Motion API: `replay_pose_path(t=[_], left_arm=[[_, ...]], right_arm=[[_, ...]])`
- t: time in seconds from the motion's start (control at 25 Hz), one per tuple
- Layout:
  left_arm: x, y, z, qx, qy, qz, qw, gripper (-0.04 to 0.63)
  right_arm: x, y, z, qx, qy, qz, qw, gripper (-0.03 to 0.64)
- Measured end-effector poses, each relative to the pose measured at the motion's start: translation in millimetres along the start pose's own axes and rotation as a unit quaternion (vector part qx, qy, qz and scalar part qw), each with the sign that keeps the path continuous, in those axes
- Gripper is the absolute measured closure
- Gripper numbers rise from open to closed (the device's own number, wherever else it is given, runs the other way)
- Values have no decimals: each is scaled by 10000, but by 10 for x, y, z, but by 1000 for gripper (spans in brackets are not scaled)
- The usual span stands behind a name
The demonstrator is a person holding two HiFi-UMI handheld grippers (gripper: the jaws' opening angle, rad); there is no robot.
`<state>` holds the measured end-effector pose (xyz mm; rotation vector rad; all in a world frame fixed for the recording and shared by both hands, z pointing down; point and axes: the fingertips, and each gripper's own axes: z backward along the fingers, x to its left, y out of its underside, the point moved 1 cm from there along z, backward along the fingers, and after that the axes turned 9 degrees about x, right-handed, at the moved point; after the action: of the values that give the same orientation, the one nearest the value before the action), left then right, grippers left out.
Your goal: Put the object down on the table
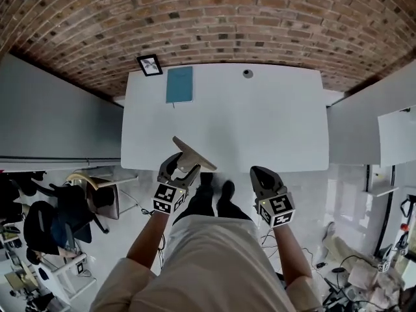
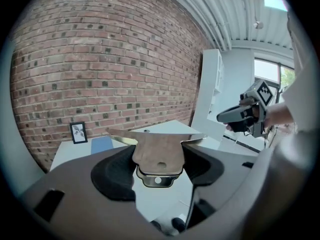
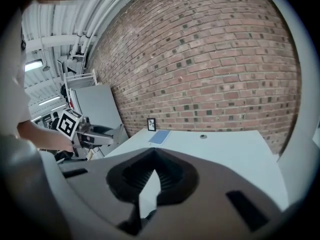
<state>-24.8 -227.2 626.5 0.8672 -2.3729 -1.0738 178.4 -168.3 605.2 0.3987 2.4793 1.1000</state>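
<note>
My left gripper is shut on the handle of a flat tan scraper with a wide blade. It holds the scraper in the air over the near edge of the white table. In the left gripper view the scraper's handle, with a hole at its end, sits between the dark pads, and the blade spreads out ahead. My right gripper hangs just off the table's near edge, shut with nothing in it; its pads meet at the tip.
At the table's far left stand a small black picture frame and a teal notebook. A small round grey thing lies at the far middle. A brick wall is behind, grey partitions at both sides, a chair at the left.
</note>
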Motion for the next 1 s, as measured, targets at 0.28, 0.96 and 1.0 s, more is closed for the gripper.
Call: replay_pose_path(t=[0.28,0.96,1.0], left_arm=[[150,95,-558,314,388,-155,9986,318],[650,651,-1946,1335,1036,-612,9837,318],[661,687,-2015,1366,1057,-651,9828,318]], right_arm=[[-209,-4,-185,57,349,-374,9987,615],[-473,133,-817,449,986,-1212,9867,615],[-480,161,-849,495,994,-1268,9857,615]])
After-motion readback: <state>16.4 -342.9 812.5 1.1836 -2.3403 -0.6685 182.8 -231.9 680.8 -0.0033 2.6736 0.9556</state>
